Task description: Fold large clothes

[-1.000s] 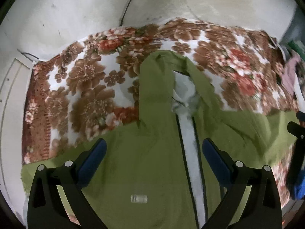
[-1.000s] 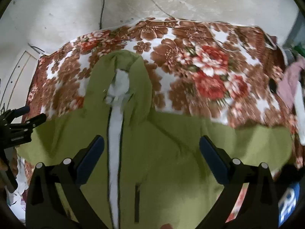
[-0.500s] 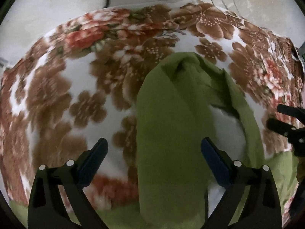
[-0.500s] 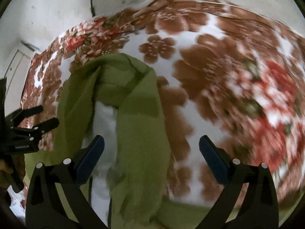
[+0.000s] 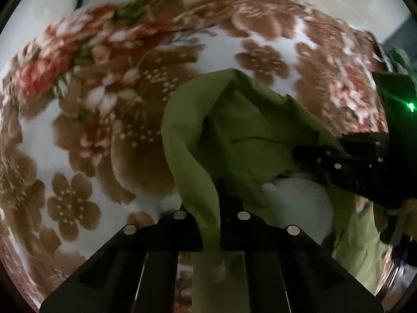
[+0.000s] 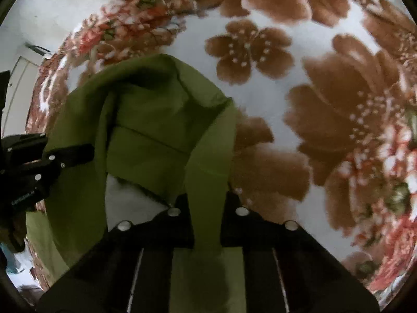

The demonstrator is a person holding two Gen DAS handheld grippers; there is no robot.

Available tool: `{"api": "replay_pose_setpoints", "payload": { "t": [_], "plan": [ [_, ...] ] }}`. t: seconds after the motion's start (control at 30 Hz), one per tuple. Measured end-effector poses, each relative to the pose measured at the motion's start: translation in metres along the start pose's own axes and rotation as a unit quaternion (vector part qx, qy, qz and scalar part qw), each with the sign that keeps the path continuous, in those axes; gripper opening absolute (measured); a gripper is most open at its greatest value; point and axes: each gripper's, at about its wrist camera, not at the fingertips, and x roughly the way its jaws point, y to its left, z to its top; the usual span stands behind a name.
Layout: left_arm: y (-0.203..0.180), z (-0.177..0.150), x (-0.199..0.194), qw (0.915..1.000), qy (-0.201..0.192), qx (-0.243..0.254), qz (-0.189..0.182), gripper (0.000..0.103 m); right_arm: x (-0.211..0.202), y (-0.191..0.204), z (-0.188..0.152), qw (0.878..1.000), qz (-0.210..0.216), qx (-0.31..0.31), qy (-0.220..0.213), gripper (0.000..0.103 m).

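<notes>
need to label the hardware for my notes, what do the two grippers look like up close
Both are matte black. The left gripper shows flat angular finger links with round silver rivets. The right gripper matches, with thin pale lines running down its links. Seen from the left wrist view, the right unit carries a boxy black body with a small green light; from the right wrist view, the left unit bears small white lettering, too blurred to read.
</notes>
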Motion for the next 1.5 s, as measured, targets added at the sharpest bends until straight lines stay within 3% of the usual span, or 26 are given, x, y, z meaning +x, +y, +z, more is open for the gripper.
{"api": "replay_pose_setpoints", "payload": {
  "t": [0.23,0.4,0.53,0.67,0.77,0.83,0.9,0.97,1.0,1.03,1.17,1.3,1.4,1.5],
  "plan": [
    [-0.027,-0.024,-0.082,0.9977,-0.062,0.028,-0.003,0.006,-0.089,0.034,-0.026,0.997,-0.009,-0.063,-0.05,0.007],
    [-0.059,-0.071,-0.141,0.9946,-0.099,0.029,-0.007,0.006,-0.158,0.073,-0.067,0.994,-0.01,-0.069,-0.08,0.007],
    [-0.085,-0.131,-0.163,0.9913,-0.118,0.056,0.018,0.007,-0.175,0.099,-0.12,0.989,-0.039,-0.108,-0.09,0.008],
    [-0.116,-0.201,-0.164,0.9786,-0.156,0.116,0.067,0.012,-0.182,0.105,-0.189,0.989,-0.015,-0.096,-0.111,0.016],
    [-0.139,-0.257,-0.158,0.9696,-0.179,0.144,0.084,0.02,-0.171,0.108,-0.246,0.99,-0.001,-0.093,-0.101,0.033],
    [-0.151,-0.294,-0.144,0.9709,-0.164,0.153,0.084,0.027,-0.16,0.105,-0.278,0.994,0.011,-0.075,-0.073,0.048],
    [-0.159,-0.33,-0.124,0.9756,-0.131,0.154,0.085,0.025,-0.147,0.098,-0.308,0.998,0.019,-0.048,-0.043,0.052],
    [-0.163,-0.354,-0.114,0.9792,-0.114,0.145,0.083,0.028,-0.14,0.09,-0.342,0.999,0.025,-0.015,-0.016,0.068],
    [-0.164,-0.369,-0.11,0.9818,-0.105,0.136,0.082,0.035,-0.141,0.086,-0.356,0.999,0.033,-0.002,-0.009,0.071],
    [-0.165,-0.382,-0.109,0.9836,-0.1,0.126,0.083,0.052,-0.144,0.083,-0.366,0.999,0.037,0.007,-0.003,0.073],
    [-0.164,-0.433,-0.12,0.9893,-0.07,0.108,0.07,0.07,-0.158,0.073,-0.399,0.999,0.027,0.019,0.017,0.078],
    [-0.145,-0.467,-0.145,0.9906,-0.047,0.094,0.088,0.079,-0.187,0.051,-0.401,0.999,0.025,0.048,0.004,0.079],
    [-0.116,-0.462,-0.164,0.9934,-0.055,0.041,0.093,0.079,-0.206,0.039,-0.394,0.998,0.014,0.058,-0.019,0.086],
    [-0.096,-0.44,-0.167,0.9935,-0.066,0.003,0.093,0.079,-0.204,0.031,-0.368,0.997,0.017,0.068,-0.025,0.086]
  ]
}}
